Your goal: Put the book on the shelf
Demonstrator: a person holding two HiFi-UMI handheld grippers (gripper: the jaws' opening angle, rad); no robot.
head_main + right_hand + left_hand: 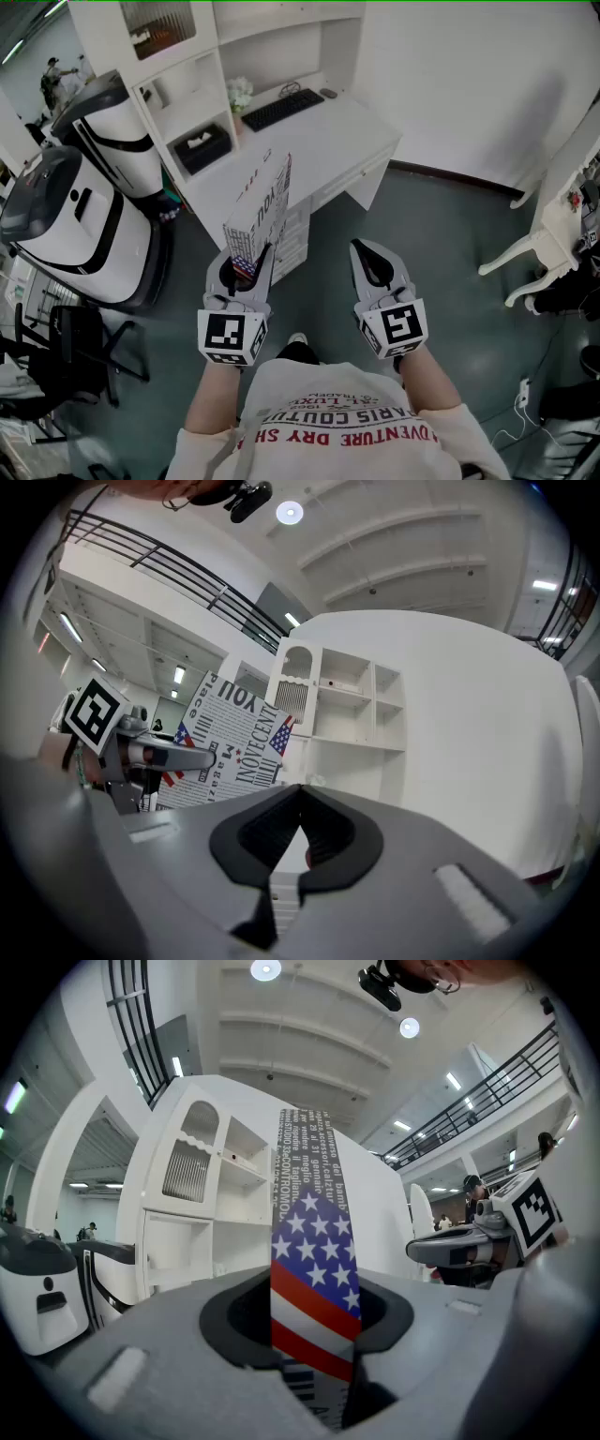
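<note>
The left gripper point(246, 270) is squeezing the book point(264, 208), holding it upright in the air. The right gripper point(373, 262) is pinching shut on nothing. The shelf point(217, 84) is standing well ahead, so the book is not there yet.

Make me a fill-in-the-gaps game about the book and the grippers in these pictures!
The book shows a flag with red stripes and white ___.
The left gripper is shut on the book, and the right gripper holds ___.
The keyboard on the white desk is coloured ___.
Missing words: stars; nothing; black.
</note>
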